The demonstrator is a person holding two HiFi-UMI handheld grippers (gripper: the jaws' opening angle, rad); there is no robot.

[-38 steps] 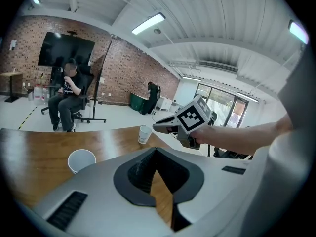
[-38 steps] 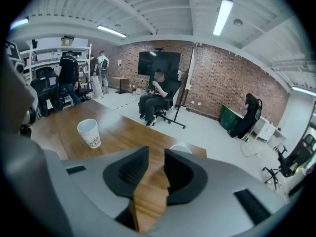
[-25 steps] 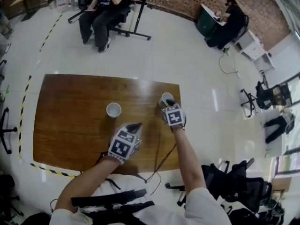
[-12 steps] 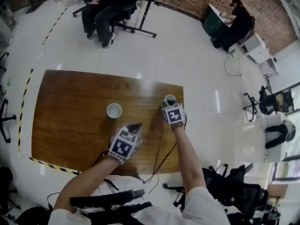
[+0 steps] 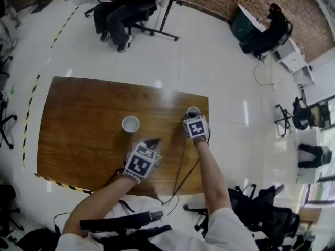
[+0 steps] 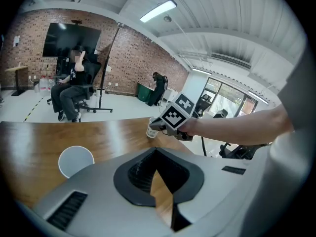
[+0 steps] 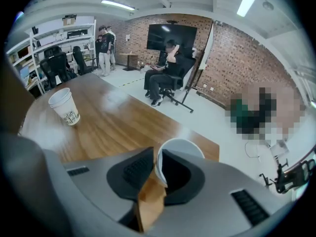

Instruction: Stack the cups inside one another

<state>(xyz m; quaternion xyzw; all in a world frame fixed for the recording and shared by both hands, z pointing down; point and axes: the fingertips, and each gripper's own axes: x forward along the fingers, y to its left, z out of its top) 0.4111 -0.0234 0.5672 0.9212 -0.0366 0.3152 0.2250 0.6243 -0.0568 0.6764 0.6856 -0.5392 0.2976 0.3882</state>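
Note:
A white paper cup (image 5: 193,111) stands near the right edge of the brown table (image 5: 84,114). My right gripper (image 5: 193,118) reaches down over it. In the right gripper view the cup's (image 7: 180,146) near wall runs between the jaws of this gripper (image 7: 157,152), one inside and one outside. These jaws have just been closing, and a sliver of table still shows beside the wall. A second white cup (image 5: 130,123) with dark print (image 7: 64,106) stands mid-table and shows two rims, one inside the other. My left gripper (image 5: 151,140) hovers shut and empty, nearer me than it.
The held-over cup sits close to the table's far right corner (image 5: 207,97). A cable (image 5: 178,177) runs from the grippers over the front edge. Seated people (image 5: 121,7), a stand pole (image 5: 168,9) and office chairs (image 5: 261,208) ring the table. Striped tape (image 5: 29,114) marks the floor.
My right gripper has come down closer onto the cup at the right edge. The left gripper and both cups stay where they were; the head view has shifted slightly.

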